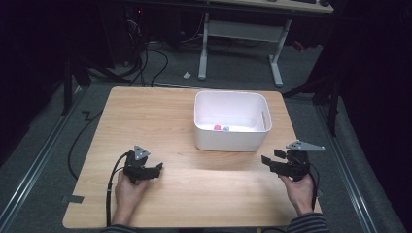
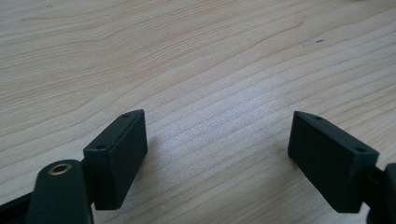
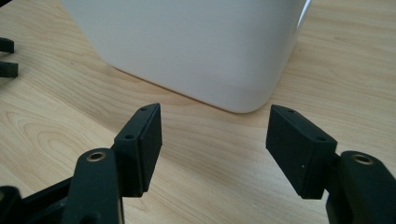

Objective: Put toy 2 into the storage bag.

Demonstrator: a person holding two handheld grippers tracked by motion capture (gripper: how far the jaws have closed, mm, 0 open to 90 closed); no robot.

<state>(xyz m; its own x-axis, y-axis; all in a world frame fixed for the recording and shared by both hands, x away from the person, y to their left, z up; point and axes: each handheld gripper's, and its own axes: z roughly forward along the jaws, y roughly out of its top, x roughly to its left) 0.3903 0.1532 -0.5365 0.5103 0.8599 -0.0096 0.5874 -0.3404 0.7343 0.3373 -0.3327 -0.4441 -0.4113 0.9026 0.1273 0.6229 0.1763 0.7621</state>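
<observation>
The wooden table (image 1: 160, 116) takes up most of the high view, its top bare apart from one container and the two tools, which leaves free working room on every side. The white plastic bin (image 1: 231, 138) stands at about 1 o'clock from the table's middle, toward the far edge, within reach of both arms and well apart from either tool; in the right gripper view its rounded corner (image 3: 196, 51) rises just beyond the jaws, so that hand seems aimed at it. The right gripper (image 1: 276, 162) sits at about 4 o'clock near the table's right edge, held in the person's right hand (image 1: 299, 190), its jaws spread wide with nothing between them, only wood grain showing in the gap. The left gripper (image 1: 154, 170) lies at about 7 o'clock, gripped by the left hand (image 1: 127, 191), its jaws likewise parted and empty over bare tabletop (image 2: 201, 70); both look like a resting, ready pose rather than a reach. Smallest of all, a pink object (image 1: 217, 127) and a light blue object (image 1: 226, 128) lie touching on the bin's floor, at 12 o'clock from the grippers; what they are is too small to tell.
</observation>
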